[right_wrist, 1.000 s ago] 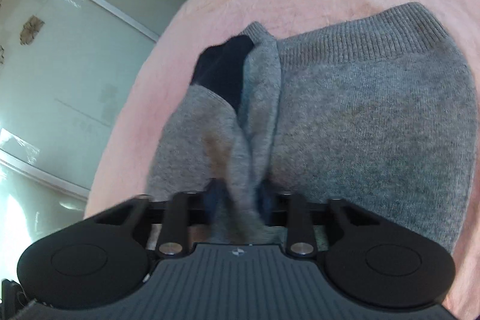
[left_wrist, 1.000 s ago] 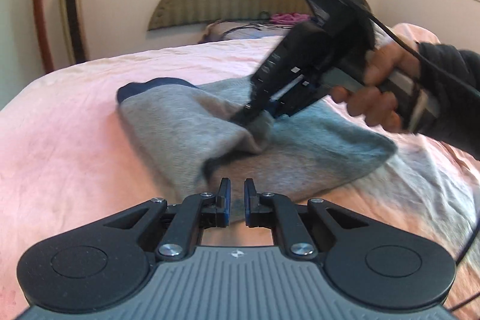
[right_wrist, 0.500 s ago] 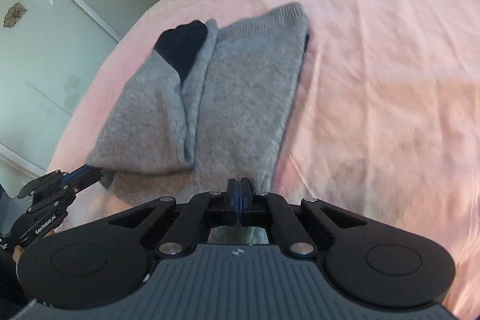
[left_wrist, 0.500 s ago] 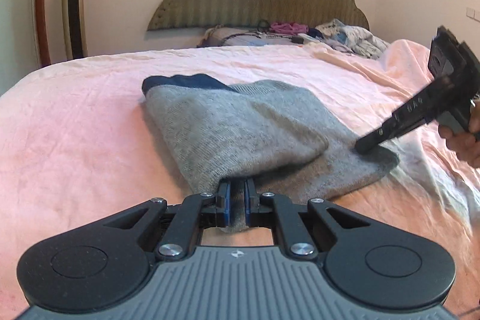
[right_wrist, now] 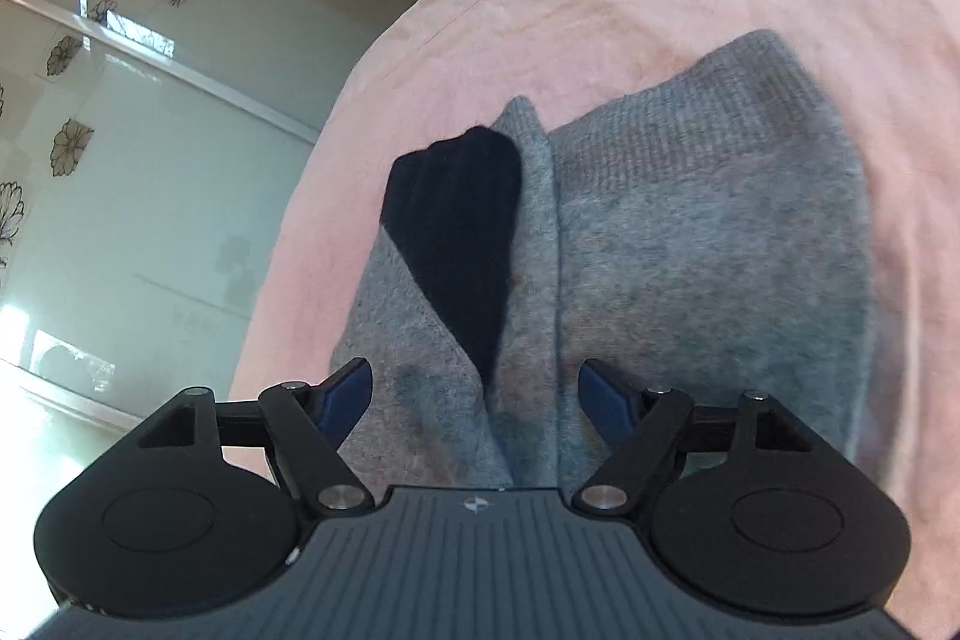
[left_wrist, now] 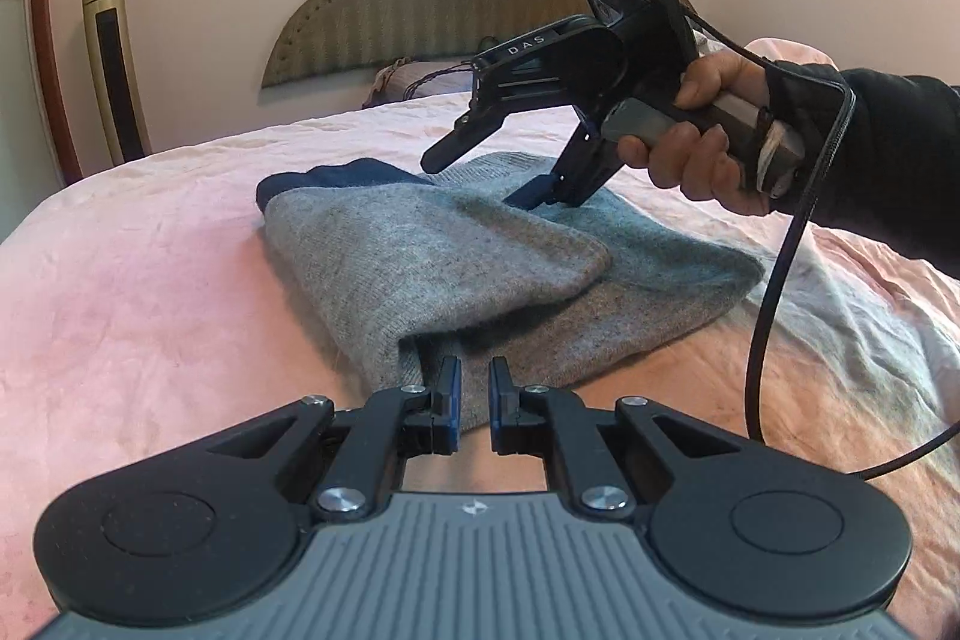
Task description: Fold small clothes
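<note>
The left claw was black with blue pads, silver screws and a ribbed grey body. The right claw bore white "DAS" lettering and a black cable; a dark sleeve covered the wrist.

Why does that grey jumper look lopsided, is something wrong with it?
Nothing is damaged. The grey sweater lies partly folded on the pink bedspread: one flap overlaps unevenly, and a navy cuff pokes out at the far end. That is just mid-fold untidiness.

One grey sweater, two tongs, one bed
</note>
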Demonstrator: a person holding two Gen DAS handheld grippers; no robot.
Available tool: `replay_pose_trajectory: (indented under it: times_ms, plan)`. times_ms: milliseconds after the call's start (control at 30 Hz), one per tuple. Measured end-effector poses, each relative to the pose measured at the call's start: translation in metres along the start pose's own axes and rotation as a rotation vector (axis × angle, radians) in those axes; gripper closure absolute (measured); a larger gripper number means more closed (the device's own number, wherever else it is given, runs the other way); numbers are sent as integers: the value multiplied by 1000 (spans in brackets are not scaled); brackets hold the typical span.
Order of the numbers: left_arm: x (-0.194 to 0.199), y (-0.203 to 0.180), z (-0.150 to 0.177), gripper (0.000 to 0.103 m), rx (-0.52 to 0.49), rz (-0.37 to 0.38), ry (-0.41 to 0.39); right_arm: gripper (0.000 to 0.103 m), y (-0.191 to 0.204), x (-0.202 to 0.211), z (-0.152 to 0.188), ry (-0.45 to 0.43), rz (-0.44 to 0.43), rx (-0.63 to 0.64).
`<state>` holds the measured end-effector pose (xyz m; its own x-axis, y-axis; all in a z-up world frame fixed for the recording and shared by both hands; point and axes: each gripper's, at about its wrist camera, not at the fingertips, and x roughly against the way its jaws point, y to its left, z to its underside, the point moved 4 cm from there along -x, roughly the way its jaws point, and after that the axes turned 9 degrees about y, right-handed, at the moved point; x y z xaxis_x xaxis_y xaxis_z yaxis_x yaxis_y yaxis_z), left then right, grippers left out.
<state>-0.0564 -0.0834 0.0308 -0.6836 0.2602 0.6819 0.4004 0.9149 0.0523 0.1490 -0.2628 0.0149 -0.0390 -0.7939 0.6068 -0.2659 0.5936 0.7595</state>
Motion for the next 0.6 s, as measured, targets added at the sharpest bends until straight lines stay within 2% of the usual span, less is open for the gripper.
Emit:
replay_pose_trajectory:
  times_ms: [33, 67, 133, 167, 200, 467, 567, 600]
  plan:
    - [-1, 2, 2, 94, 3, -2, 6, 27, 5, -3, 0, 14, -2, 18]
    - [-3, 4, 3, 94, 9, -4, 14, 33, 10, -6, 1, 27, 2, 36]
    - [-6, 6, 4, 94, 19, -6, 27, 51, 13, -12, 2, 60, 28, 61]
    - [-6, 7, 4, 94, 22, -6, 26, 69, 14, -14, 3, 71, 43, 74]
    - [-6, 7, 4, 94, 23, -4, 21, 76, 14, -13, 4, 77, 53, 85]
    - [-3, 8, 3, 94, 17, 6, 9, 74, 1, -16, 4, 63, 3, 9]
    - [-1, 9, 2, 94, 17, -5, 4, 85, 0, -16, 6, 40, 18, 23]
    - [1, 10, 0, 94, 14, -10, -5, 85, 3, -13, 8, 23, 32, 46]
